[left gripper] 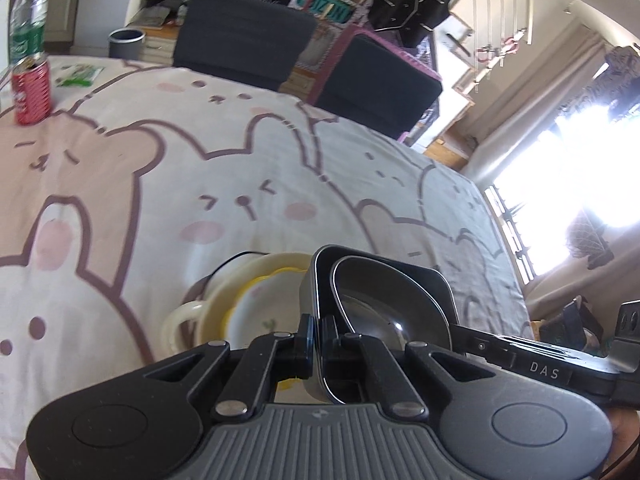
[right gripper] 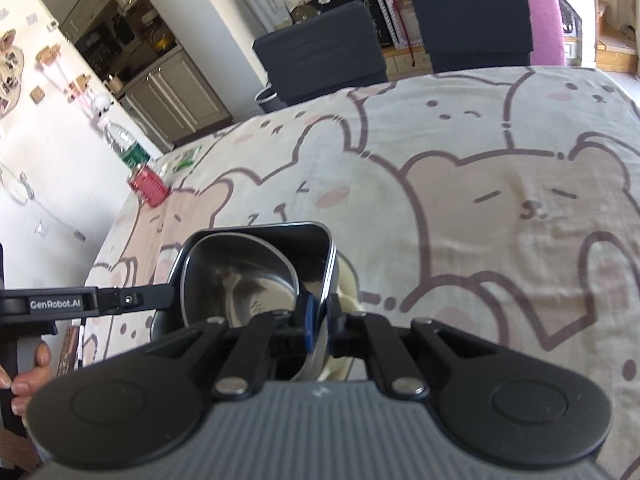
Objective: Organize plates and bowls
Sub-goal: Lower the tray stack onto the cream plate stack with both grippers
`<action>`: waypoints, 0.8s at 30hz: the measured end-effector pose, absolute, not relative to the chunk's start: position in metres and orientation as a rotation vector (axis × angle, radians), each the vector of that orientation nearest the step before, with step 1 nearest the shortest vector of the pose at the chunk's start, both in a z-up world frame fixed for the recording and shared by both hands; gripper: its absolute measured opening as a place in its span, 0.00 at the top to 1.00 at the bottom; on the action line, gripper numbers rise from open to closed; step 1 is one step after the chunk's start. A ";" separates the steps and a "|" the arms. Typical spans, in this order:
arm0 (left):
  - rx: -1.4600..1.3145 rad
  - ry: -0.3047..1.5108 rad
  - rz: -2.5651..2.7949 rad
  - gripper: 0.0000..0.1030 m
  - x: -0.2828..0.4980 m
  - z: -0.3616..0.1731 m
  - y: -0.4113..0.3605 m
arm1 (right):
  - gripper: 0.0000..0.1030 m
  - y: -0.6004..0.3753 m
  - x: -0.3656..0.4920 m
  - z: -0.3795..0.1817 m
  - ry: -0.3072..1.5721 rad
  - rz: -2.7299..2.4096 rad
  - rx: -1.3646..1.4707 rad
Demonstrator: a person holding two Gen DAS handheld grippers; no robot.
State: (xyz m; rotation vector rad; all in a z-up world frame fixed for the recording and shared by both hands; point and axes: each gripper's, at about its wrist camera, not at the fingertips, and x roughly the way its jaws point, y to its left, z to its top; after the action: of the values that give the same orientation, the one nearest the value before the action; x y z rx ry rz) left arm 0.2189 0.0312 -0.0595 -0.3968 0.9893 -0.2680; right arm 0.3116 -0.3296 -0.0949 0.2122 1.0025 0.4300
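While the dark square dish [left gripper: 404, 280] with a steel bowl [left gripper: 372, 316] nested inside hangs above the near table edge, the left gripper [left gripper: 317, 338] is clamped on its left wall and the right gripper [right gripper: 320, 320] on its right wall. Just left of it sits a cream handled bowl [left gripper: 192, 316]. Far left on the bear-print tablecloth [left gripper: 240, 168] stand a red can [left gripper: 32, 92] and a water bottle [left gripper: 28, 20].

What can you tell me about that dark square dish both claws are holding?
The dark square dish looks like thin metal with rounded corners and a raised rim. A shiny steel bowl nests inside it. The left gripper and right gripper each pinch its rim on opposite sides. It sits tilted over a cream handled bowl above the cartoon tablecloth.
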 end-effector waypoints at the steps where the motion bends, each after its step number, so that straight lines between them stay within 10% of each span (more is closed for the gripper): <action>1: -0.396 0.994 -0.260 0.97 0.219 -0.061 0.033 | 0.92 -0.324 0.313 -0.097 1.009 0.433 0.206; 24: -0.361 1.069 -0.215 0.97 0.227 -0.085 0.047 | 0.92 -0.290 0.325 -0.115 1.093 0.441 0.129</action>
State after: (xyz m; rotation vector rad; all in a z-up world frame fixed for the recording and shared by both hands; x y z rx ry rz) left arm 0.2267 0.0475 -0.0852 -0.3612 1.0691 -0.2154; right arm 0.3254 -0.2902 -0.1152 0.1295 1.0928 0.4411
